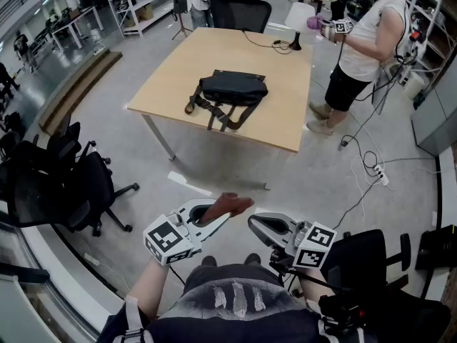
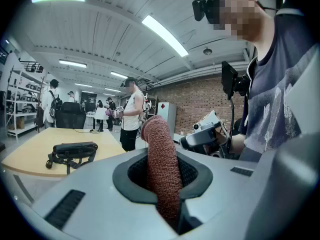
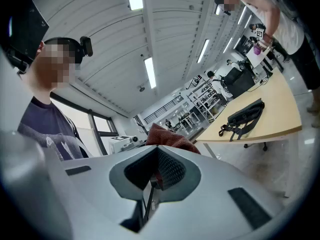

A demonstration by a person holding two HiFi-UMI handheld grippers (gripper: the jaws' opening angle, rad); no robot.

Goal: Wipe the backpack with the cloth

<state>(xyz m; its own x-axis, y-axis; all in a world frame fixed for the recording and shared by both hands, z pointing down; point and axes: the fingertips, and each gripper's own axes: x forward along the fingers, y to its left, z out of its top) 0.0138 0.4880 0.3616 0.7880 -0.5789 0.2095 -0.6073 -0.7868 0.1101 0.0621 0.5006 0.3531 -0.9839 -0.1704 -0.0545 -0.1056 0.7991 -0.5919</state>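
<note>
A black backpack (image 1: 232, 89) lies flat on the light wooden table (image 1: 285, 113), straps trailing toward its near edge, well ahead of both grippers. It also shows in the left gripper view, backpack (image 2: 75, 151), and in the right gripper view, backpack (image 3: 246, 115). My left gripper (image 1: 208, 214) is held low near my body, shut on a reddish-brown cloth (image 1: 228, 206) that sticks out past its jaws; the cloth (image 2: 161, 169) rises between them. My right gripper (image 1: 258, 226) is beside it, shut and empty, with the cloth (image 3: 169, 137) just beyond its tips.
A person (image 1: 360, 45) with grippers stands at the table's far right corner. Black office chairs (image 1: 68, 184) crowd the left, another chair (image 1: 371, 263) sits at my right. Cables and a power strip (image 1: 376, 171) lie on the floor to the right. A lamp (image 1: 297, 18) stands on the table's far edge.
</note>
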